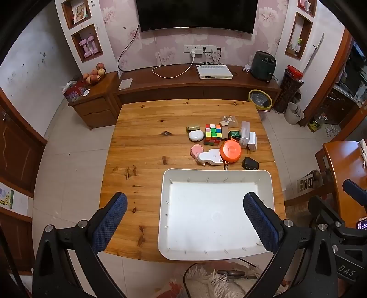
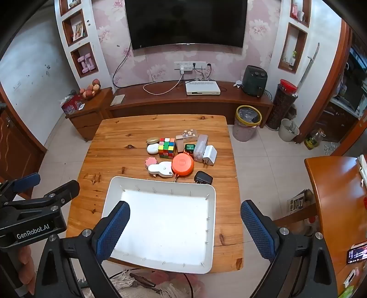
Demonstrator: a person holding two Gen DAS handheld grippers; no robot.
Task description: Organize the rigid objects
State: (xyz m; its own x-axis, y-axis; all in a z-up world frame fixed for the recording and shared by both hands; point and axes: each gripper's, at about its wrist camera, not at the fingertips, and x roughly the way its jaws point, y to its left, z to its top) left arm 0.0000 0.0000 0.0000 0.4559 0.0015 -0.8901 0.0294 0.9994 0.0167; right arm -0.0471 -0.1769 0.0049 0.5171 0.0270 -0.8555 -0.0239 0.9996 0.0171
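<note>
Both tools released, jaws wide, tilted down above white tray (image 1: 215,176): left tool (image 1: 185,220), right tool (image 2: 184,223).

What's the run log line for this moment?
left gripper: open, empty | right gripper: open, empty | tray: empty | items: beyond tray

Even indoor light, sharp focus, strong fisheye bending, dark vignetted corners, white tray (image 1: 270,181) glaring

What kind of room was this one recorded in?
Most likely a home living room: a wall-mounted TV hangs over a low wooden cabinet, a fruit bowl sits on a side unit, and a wooden table holds small household items.
</note>
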